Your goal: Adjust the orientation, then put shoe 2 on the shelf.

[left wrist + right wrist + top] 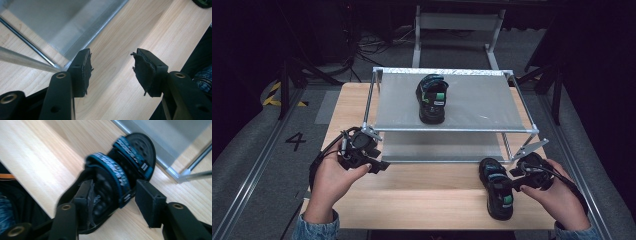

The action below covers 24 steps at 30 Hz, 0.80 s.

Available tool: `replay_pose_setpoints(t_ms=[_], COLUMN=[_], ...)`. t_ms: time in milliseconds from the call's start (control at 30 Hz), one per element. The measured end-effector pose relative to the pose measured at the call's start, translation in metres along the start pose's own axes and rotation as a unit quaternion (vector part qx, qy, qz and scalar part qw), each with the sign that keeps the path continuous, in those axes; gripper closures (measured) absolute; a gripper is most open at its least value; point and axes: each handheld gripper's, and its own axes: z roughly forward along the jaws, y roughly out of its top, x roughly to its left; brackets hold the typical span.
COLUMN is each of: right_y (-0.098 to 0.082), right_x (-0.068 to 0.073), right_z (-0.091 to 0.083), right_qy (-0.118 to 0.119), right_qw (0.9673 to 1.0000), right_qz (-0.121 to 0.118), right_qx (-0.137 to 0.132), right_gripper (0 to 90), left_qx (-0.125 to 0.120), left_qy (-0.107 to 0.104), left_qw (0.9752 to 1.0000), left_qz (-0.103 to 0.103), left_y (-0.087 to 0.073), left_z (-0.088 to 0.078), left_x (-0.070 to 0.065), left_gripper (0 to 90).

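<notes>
At the near right of the wooden table we see a black sandal with blue straps lying flat. The right gripper sits at the sandal's right side, just beside it. In the right gripper view its jaws are spread wide, one on either side of the sandal's strap; the right pad is clear of the strap, so the sandal is not clamped. At the near left, the left gripper hangs above bare wood with jaws apart and nothing between them. Farther off stands a metal rack. A second black sandal rests on its upper shelf, well apart from both grippers.
</notes>
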Motion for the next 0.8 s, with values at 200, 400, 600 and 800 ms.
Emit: replay_pose_setpoints(t_ms=[200,400,600,800], right_y=[0.003,0.007,0.011,0.011], right_x=[-0.005,-0.008,-0.009,-0.008], right_z=[0.018,0.029,0.034,0.032], right_qy=[-0.004,-0.001,0.001,0.004], right_qw=[0.9997,0.9994,0.9991,0.9988], right_qz=[-0.010,-0.013,-0.024,-0.032], right_qx=[0.023,0.032,0.035,0.036], right_gripper=[48.2,48.5,64.3,70.5], left_qx=[0.007,0.011,0.021,0.027], left_qy=[0.000,0.002,0.004,0.007], left_qw=[1.0000,0.9999,0.9997,0.9995], left_qz=[-0.002,-0.010,-0.014,-0.015], left_y=[-0.002,-0.006,-0.009,-0.010], left_z=[0.003,0.006,0.009,0.010], left_x=[0.001,0.001,0.003,0.004], left_gripper=[47.3,45.1,43.5,42.7])
